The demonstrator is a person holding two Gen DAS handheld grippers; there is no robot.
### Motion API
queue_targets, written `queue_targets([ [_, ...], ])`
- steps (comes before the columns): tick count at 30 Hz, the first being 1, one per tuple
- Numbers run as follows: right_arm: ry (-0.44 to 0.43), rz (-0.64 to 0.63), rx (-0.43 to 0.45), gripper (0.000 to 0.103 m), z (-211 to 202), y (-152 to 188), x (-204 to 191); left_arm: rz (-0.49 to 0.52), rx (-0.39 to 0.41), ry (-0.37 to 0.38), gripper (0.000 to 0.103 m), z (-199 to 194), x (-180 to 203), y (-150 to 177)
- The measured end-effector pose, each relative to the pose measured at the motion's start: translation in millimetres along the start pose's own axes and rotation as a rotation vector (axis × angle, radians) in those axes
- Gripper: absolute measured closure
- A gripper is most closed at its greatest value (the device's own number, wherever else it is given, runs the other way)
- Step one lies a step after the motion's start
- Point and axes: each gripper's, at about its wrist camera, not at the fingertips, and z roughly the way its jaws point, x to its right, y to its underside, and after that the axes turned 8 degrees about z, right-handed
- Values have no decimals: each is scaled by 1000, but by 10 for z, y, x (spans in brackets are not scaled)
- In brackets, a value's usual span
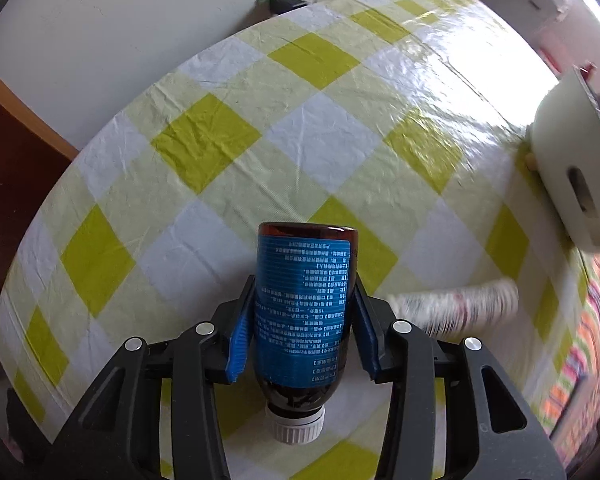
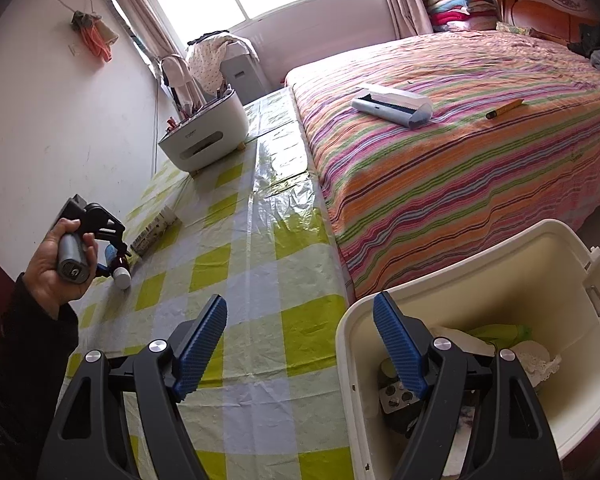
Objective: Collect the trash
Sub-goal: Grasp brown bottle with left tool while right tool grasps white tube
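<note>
Hand (image 2: 56, 264) in a dark sleeve at the far left grips the handle of the left gripper (image 1: 300, 328), which points steeply down at the table (image 1: 204, 148) with its crinkled yellow-green and white checked plastic cover. Its blue ribbed pads sit on both sides of a brown glass bottle with a blue printed label and a white screw cap (image 1: 302, 312), pinching it round the label; the bottle lies on the cover with its cap toward the camera. Just right of the bottle, a blurred white printed tube (image 1: 460, 308) lies on the table. Further along the table, by the wall, stands a white plastic organiser box on short wooden feet (image 2: 208, 132). The right gripper (image 2: 300, 340) hangs spread wide with nothing between its blue pads, its left finger over the table edge and its right finger over a cream plastic bin (image 2: 512, 280). That bin stands beside the table and holds a pill blister, tissue and green scraps. Behind it lies a bed with a striped multicoloured cover (image 2: 460, 168).
</note>
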Motion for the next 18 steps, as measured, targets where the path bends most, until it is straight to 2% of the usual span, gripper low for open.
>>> queue_targets([
  [6,-41,-21,-58,29,142,-55,-278,89,124,71,61,-432,-359,326],
  [10,-100,-31,-101,29,321,-202,-753,119,179,157,61,-658,-679,571],
  [12,-130,-27,-140,29,476,-288,-1049,160,230,168,61,-776,-815,698],
  [13,-140,-40,-172,29,638,-360,-1328,164,247,173,61,-785,-839,724],
  [15,-132,-59,-189,29,794,-420,-1567,201,284,194,61,-840,-919,780],
  [16,-114,-75,-214,29,997,-475,-1821,216,301,203,61,-873,-939,790],
  [18,-88,-71,-250,29,1265,-536,-2077,213,339,199,61,-938,-1017,795],
])
